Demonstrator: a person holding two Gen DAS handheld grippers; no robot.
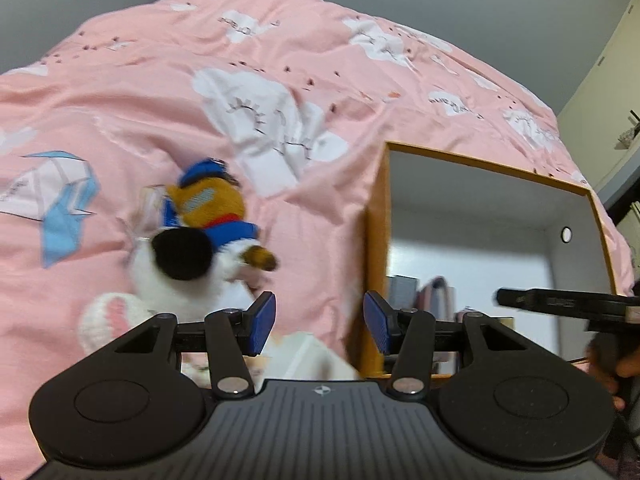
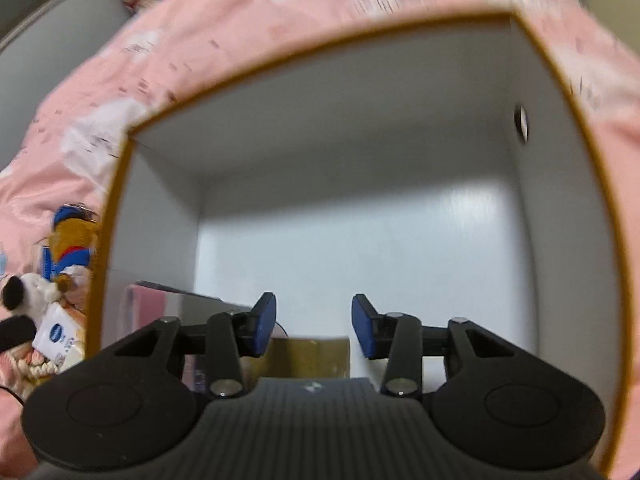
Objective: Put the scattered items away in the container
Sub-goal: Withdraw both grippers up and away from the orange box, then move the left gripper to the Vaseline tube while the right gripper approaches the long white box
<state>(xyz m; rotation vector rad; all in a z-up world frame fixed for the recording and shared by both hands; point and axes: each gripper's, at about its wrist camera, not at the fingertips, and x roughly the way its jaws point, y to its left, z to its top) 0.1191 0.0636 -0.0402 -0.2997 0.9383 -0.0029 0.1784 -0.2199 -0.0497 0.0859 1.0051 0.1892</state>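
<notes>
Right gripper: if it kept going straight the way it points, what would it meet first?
Probably the brownish item lying low in the box, just beyond the open right gripper; depth is unclear, so it might pass over it to the box's white floor.

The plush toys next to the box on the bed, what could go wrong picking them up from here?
1. The brown plush and the white plush lie touching, so the left gripper, jaws open and empty, may snag both or drag one.
2. They sit close to the box wall; a sweep could nudge it on the soft pink bedding.
3. The right gripper hangs open over the box, and could get in the way of a drop.
</notes>
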